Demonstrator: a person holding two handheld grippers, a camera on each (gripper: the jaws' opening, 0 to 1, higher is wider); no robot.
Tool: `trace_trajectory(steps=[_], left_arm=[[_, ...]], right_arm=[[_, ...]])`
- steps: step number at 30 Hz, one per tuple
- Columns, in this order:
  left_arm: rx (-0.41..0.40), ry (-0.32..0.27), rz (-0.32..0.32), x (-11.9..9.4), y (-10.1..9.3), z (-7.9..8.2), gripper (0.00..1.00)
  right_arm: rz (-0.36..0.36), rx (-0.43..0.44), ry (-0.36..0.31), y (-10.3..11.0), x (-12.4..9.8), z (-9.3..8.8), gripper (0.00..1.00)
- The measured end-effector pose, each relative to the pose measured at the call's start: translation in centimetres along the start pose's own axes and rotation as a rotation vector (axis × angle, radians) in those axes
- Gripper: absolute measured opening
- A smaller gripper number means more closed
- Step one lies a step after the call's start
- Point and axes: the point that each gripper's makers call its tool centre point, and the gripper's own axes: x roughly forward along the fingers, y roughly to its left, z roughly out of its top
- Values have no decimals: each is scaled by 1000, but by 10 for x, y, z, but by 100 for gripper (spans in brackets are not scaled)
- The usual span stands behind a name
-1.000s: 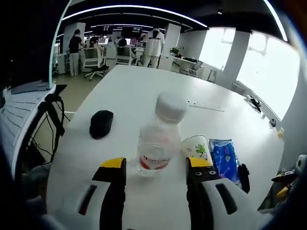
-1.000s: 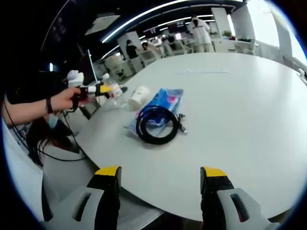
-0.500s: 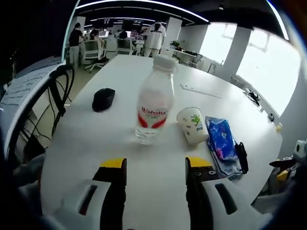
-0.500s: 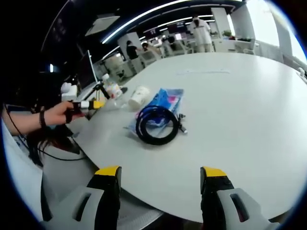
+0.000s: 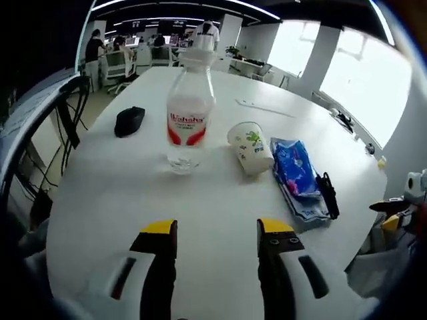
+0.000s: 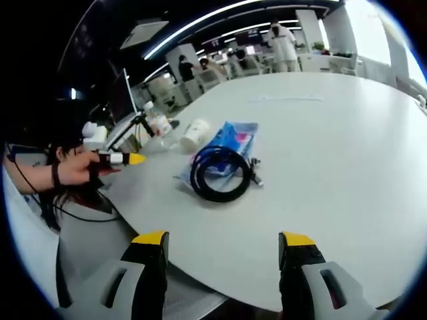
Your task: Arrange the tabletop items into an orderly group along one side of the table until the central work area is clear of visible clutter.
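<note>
With both claws empty, status as follows:

left gripper [image 5: 217,230]: jaws apart, nothing between them, hanging over bare table [image 5: 133,180] short of the items. It also shows in the right gripper view, held out in the person's hand [image 6: 77,168] off the table edge.
right gripper [image 6: 223,240]: jaws apart, empty, at the near table edge, well back from the items.
water bottle [image 5: 189,110]: upright, cap on, standing free ahead of the left jaws, apart from them.
paper cup [image 5: 249,148]: on its side, just beside the bottle, touching or nearly touching the blue packet [image 5: 293,170].
black cable coil [image 6: 219,173]: lying on top of the blue packet.
mouse [image 5: 128,121]: alone, apart from the row, on the far side of the bottle.
step in hand: my read is bottle is placed and released; bottle, cup, packet and cable already form a row near one edge.
next move: likely the mouse is the straggler. Left claw is nearer; it needs to reach past the bottle without tipping it, close across the mouse body, and set it beside the bottle.
risk: tall bottle tips easily if clipped on the way.
</note>
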Motion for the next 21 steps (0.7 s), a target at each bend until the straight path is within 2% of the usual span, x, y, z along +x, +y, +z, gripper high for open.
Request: trace_trajectory(steps=[9, 21], left_arm=[[24, 11, -43, 8, -22, 0, 47], [34, 14, -72, 14, -35, 3, 46]], right_arm=[[2, -3, 5, 0, 0, -2, 68], [-1, -5, 7, 0, -2, -3, 68]])
